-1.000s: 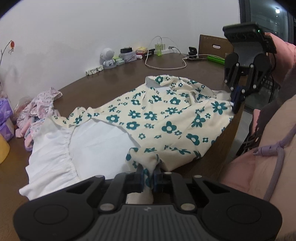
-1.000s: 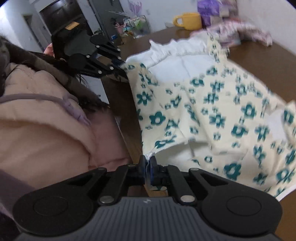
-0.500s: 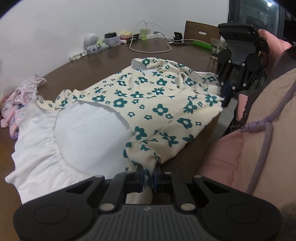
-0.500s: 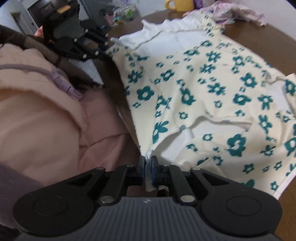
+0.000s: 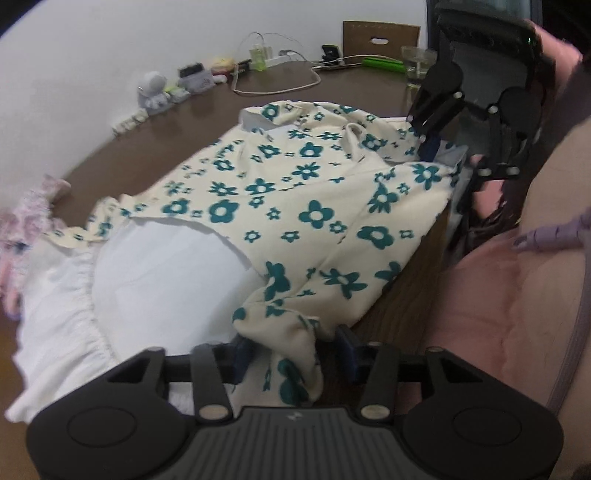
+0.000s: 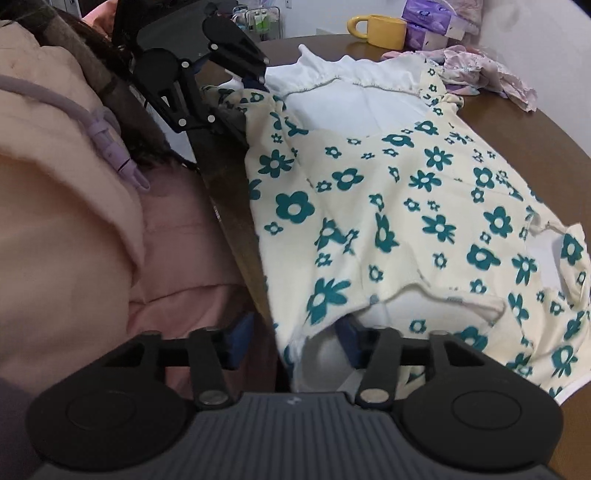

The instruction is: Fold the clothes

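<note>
A cream garment with teal flowers and a white ruffled lining point(image 5: 314, 206) point(image 6: 406, 206) lies spread on the brown table, its near edge hanging over the table edge. My left gripper point(image 5: 293, 350) is open; the garment's bunched corner point(image 5: 291, 332) lies loose between its blue pads. My right gripper point(image 6: 291, 341) is open too, with the other corner point(image 6: 299, 343) draped between its pads. Each gripper shows in the other's view, the right one point(image 5: 476, 122) and the left one point(image 6: 207, 85), at opposite ends of the near hem.
The person's pink jacket point(image 6: 74, 221) is close against the table edge point(image 6: 232, 221). A pink patterned garment point(image 6: 487, 70), a yellow mug point(image 6: 380, 29) and purple tissue packs sit at one end. Cables, chargers, a glass and small items point(image 5: 258, 62) line the far side.
Both grippers have opened and let go of the garment corners they were pinching. The garment has settled flatter on the table, and both grippers have drawn back a little.
</note>
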Tool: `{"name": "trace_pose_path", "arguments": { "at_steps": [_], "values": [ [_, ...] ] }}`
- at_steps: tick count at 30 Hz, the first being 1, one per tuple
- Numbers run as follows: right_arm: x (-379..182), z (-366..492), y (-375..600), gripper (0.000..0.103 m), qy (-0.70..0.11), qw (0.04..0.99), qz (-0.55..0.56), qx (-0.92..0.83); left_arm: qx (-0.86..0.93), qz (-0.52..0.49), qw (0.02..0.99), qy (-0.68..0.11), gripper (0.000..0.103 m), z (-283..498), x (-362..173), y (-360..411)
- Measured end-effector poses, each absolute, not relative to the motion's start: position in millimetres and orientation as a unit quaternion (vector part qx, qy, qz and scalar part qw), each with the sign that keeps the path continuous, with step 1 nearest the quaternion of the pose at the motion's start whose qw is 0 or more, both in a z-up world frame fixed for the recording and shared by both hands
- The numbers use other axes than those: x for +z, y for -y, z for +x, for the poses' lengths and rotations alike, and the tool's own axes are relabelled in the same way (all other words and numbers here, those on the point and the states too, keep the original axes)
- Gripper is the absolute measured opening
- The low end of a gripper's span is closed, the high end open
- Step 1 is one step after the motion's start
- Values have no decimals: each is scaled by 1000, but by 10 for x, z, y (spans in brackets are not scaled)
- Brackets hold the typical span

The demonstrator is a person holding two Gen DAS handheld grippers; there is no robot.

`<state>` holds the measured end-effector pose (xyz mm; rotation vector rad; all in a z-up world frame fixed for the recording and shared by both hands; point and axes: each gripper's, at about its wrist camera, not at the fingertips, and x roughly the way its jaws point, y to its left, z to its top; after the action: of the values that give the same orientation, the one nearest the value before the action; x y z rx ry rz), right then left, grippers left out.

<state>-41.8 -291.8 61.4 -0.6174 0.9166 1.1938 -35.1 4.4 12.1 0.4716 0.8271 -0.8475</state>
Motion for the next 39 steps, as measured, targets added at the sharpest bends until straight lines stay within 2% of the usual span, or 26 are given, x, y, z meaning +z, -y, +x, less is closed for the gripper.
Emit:
{"name": "trace_pose_path", "arguments": {
  "at_steps": [1,9,11,14,15,16,17,19,22,29,35,39],
  "values": [
    [623,-387,2917,3,-414,684,-270,536,-412,205,794,-397,7,-313,139,-79],
    [634,-181,2969,3,-458,643,-244,563,-463,199,748,-431,7,-276,243,-237],
    [640,-168,2983,4,-459,643,-239,564,-459,198,751,-432,11,-259,252,-256],
    [692,-203,3085,20,-445,668,-231,550,-424,194,780,-417,23,-326,280,-291],
    [734,-227,3148,38,-434,683,-220,544,-412,193,790,-412,29,-351,289,-303],
    [780,-267,3211,51,-422,698,-211,538,-399,191,799,-406,37,-375,299,-315],
    [829,-333,3276,54,-409,714,-204,531,-383,185,812,-400,46,-410,311,-339],
    [922,-467,3400,60,-382,745,-192,512,-344,172,839,-384,51,-491,332,-387],
    [948,-684,3543,71,-355,787,-210,459,-296,173,869,-356,52,-664,365,-396],
    [751,-978,3642,71,-340,804,-296,388,-266,241,892,-274,52,-1258,545,-238],
    [563,-1074,3517,69,-310,792,-373,371,-255,271,885,-279,52,-1447,412,-18],
    [515,-1103,3416,61,-293,779,-391,393,-219,283,889,-284,49,-1412,303,-7]
  ]
}}
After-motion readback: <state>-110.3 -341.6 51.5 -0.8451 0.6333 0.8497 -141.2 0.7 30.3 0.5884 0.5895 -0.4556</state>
